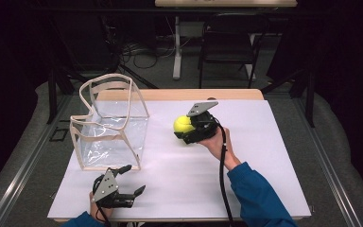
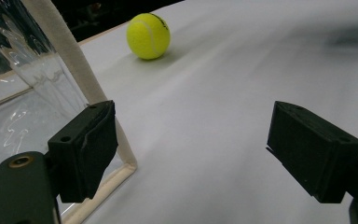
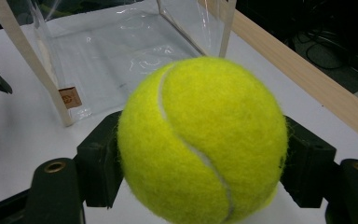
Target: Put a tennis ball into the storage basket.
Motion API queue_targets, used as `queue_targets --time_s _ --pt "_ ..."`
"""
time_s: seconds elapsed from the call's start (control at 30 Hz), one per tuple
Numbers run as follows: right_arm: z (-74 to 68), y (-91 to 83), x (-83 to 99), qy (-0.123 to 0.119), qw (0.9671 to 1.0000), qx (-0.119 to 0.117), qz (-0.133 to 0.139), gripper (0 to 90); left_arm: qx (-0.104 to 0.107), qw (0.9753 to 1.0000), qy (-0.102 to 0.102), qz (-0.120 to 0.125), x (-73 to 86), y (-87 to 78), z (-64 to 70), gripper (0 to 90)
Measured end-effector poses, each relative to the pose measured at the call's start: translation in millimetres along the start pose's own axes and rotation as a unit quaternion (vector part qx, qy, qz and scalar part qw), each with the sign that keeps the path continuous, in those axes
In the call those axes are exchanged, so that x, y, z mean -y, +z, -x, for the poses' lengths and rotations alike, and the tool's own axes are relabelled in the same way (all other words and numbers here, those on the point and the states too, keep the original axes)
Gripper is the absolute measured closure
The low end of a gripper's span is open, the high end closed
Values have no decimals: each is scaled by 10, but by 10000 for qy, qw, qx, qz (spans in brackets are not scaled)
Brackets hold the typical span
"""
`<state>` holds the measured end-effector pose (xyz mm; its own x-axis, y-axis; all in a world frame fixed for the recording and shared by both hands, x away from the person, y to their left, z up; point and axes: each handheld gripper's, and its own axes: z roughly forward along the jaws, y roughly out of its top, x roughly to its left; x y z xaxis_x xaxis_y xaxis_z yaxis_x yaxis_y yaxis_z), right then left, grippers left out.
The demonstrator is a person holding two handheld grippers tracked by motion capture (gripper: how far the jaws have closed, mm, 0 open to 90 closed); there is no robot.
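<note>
A yellow tennis ball (image 1: 183, 124) sits between the jaws of my right gripper (image 1: 187, 130) near the middle of the white table; the jaws press on both its sides. In the right gripper view the ball (image 3: 200, 140) is held by that gripper (image 3: 200, 165), with the clear bag (image 3: 121, 46) just beyond. The clear plastic bag (image 1: 108, 127) with cream trim stands upright and open-topped at the left. My left gripper (image 1: 134, 178) stands open near the front edge, just in front of the bag's near corner (image 2: 88, 88). The left gripper (image 2: 191, 144) holds nothing, and the ball (image 2: 148, 36) shows far off.
A white sheet (image 1: 264, 161) covers the table, with a wooden strip (image 1: 179, 94) along its far edge. A dark chair (image 1: 229, 42) and a table leg (image 1: 177, 47) stand on the floor behind. Bare sheet lies to the right of the ball.
</note>
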<state>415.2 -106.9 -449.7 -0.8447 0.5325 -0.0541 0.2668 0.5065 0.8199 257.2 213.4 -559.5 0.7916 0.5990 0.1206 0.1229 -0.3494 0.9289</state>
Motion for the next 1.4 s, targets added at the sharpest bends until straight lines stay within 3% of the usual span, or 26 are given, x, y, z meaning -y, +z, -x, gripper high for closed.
queue_targets --time_s 1.4 --pt "10 61 -331 -221 9996 -63 -136 264 4 10000 -6 15 0 -5 -4 160"
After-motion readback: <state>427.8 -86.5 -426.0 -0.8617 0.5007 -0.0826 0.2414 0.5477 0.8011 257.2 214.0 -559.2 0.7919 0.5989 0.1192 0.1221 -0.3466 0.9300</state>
